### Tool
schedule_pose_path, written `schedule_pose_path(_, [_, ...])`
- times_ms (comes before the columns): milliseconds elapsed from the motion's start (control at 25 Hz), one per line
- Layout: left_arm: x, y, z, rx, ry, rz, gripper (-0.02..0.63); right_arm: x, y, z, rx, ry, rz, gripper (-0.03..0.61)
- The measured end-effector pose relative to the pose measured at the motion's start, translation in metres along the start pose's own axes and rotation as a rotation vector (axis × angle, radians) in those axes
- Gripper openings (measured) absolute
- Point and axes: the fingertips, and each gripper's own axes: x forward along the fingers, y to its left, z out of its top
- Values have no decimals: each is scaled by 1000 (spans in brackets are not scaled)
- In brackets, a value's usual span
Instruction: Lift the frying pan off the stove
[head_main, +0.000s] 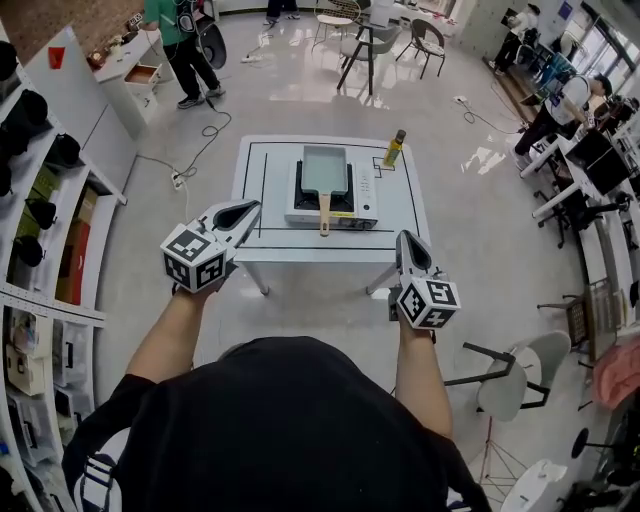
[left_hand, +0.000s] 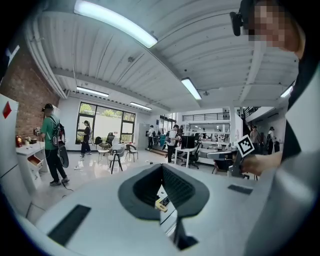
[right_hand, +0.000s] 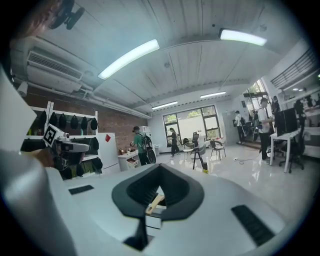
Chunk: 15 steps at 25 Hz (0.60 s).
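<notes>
White and square, the worktop stands alone on a glossy pale grey floor and has a thin black rectangle drawn on its top. At the middle of that rectangle sits the white stove, and the frying pan, rectangular with a pale green inside, rests on it; its wooden handle points at the near edge. A bottle with a dark cap stands upright just beside the stove's far right corner. The left tool hangs in the air over the near left corner of the worktop, and the right tool by the near right corner. Each has its jaws pressed together on nothing, and both are well apart from the pan. Open shelves with dark things run along the left side of the room, and a cable trails over the floor toward a person in a green top. Chairs and desks stand farther back. The gripper views show a brick wall, tall windows and long light strips on a ribbed ceiling.
</notes>
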Motion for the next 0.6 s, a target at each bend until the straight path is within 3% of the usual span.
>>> schedule_pose_path(320, [36, 3, -7, -16, 17, 38, 9, 36, -24, -10, -64, 82, 42, 2])
schedule_pose_path(600, [59, 10, -10, -18, 40, 35, 9, 59, -37, -14, -39, 121, 56, 3])
